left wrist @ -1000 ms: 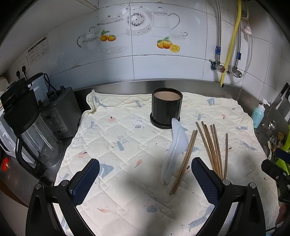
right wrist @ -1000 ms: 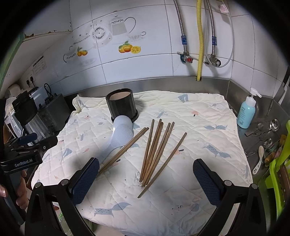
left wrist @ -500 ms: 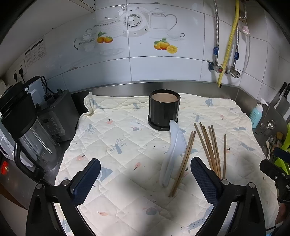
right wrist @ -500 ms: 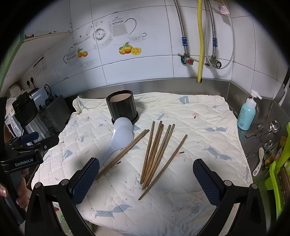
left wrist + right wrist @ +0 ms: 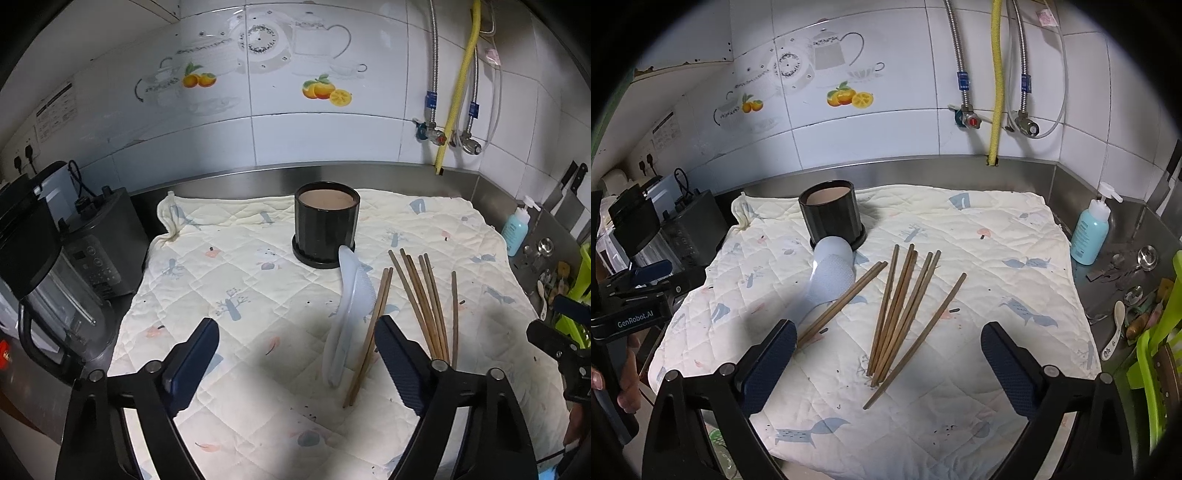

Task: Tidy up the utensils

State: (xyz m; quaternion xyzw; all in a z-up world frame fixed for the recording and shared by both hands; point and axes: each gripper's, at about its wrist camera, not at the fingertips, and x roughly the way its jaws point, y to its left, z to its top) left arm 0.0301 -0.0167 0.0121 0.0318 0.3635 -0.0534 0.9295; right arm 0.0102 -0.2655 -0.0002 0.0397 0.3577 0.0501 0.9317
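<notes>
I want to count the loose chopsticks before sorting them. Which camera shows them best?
The right wrist view: the chopsticks lie fanned out in mid-frame, ends clear, beside the white rice paddle. In the left wrist view the chopsticks are foreshortened and the near ends of some are hidden behind a gripper finger.

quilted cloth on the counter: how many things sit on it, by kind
wooden chopsticks: 8
white rice paddle: 1
black holder: 1
total: 10
</notes>
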